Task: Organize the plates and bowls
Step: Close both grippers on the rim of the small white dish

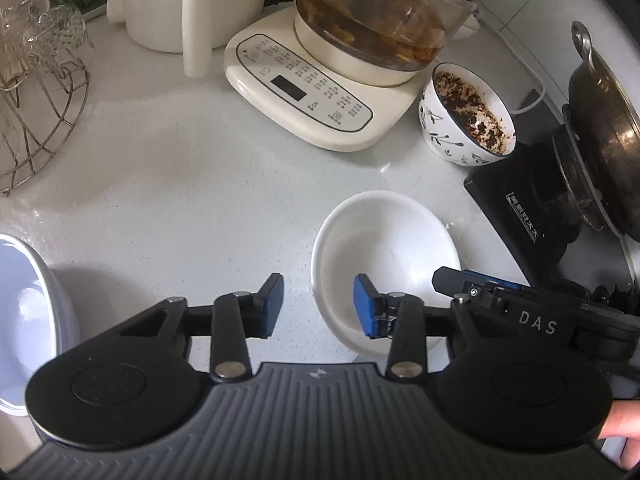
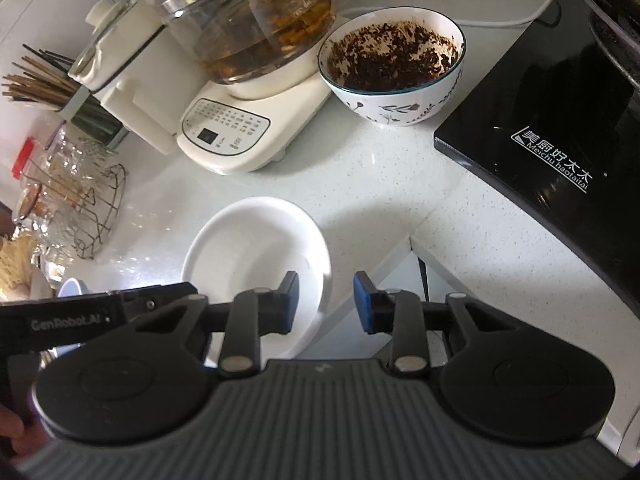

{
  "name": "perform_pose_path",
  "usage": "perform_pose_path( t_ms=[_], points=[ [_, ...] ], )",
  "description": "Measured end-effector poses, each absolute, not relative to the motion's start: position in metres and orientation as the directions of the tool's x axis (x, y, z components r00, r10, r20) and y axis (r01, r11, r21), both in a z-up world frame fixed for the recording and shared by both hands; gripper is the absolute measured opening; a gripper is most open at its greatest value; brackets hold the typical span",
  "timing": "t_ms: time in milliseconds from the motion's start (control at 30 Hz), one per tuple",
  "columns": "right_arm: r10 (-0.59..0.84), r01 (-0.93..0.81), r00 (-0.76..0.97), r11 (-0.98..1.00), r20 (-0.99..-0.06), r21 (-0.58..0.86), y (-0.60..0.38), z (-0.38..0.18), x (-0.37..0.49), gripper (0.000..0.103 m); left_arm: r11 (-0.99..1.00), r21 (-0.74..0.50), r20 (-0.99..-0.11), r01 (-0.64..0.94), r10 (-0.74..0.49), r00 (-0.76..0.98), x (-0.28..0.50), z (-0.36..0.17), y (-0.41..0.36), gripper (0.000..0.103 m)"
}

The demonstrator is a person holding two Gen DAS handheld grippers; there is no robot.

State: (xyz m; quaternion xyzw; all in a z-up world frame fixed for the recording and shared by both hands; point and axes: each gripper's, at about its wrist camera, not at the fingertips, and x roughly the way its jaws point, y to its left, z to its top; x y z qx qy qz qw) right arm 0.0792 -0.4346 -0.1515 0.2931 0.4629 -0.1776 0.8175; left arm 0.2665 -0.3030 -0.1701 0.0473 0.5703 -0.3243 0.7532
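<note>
A plain white bowl [image 1: 384, 256] sits empty on the pale counter near its front edge. My left gripper [image 1: 320, 306] is open astride the bowl's left rim: one blue pad is inside the bowl, the other outside, and neither touches it. My right gripper [image 2: 327, 302] is open in the same way over the right rim of the white bowl [image 2: 256, 248]. One of the right gripper's fingers [image 1: 452, 280] shows over the bowl's far side in the left wrist view. A patterned bowl [image 2: 392, 64] smeared with dark residue stands behind, beside the kettle.
A glass kettle on a cream base [image 1: 320, 92] stands behind the bowl. A black induction cooker [image 2: 560, 120] carrying a dark pot [image 1: 608, 128] is on the right. A wire rack of glasses [image 1: 36, 100] and a pale bluish dish [image 1: 24, 312] are on the left. The counter edge [image 2: 416, 248] is close by.
</note>
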Motion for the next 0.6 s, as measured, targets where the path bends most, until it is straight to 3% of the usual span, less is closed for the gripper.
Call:
perform_pose_path(
  t_ms=[133, 300, 600],
  points=[
    [0.007, 0.558, 0.499, 0.763, -0.866, 0.328, -0.441, -0.157, 0.082, 0.023, 0.798, -0.292, -0.896, 0.527, -0.421, 0.141, 0.266, -0.176, -0.307, 0.022],
    [0.04, 0.53, 0.498, 0.776, -0.866, 0.341, -0.445, -0.16, 0.087, 0.014, 0.811, -0.294, -0.895, 0.505, -0.42, 0.153, 0.264, -0.179, -0.31, 0.009],
    [0.075, 0.485, 0.507, 0.799, -0.859, 0.356, -0.454, -0.156, 0.089, 0.009, 0.837, -0.293, -0.899, 0.462, -0.405, 0.164, 0.263, -0.177, -0.315, 0.008]
  ],
)
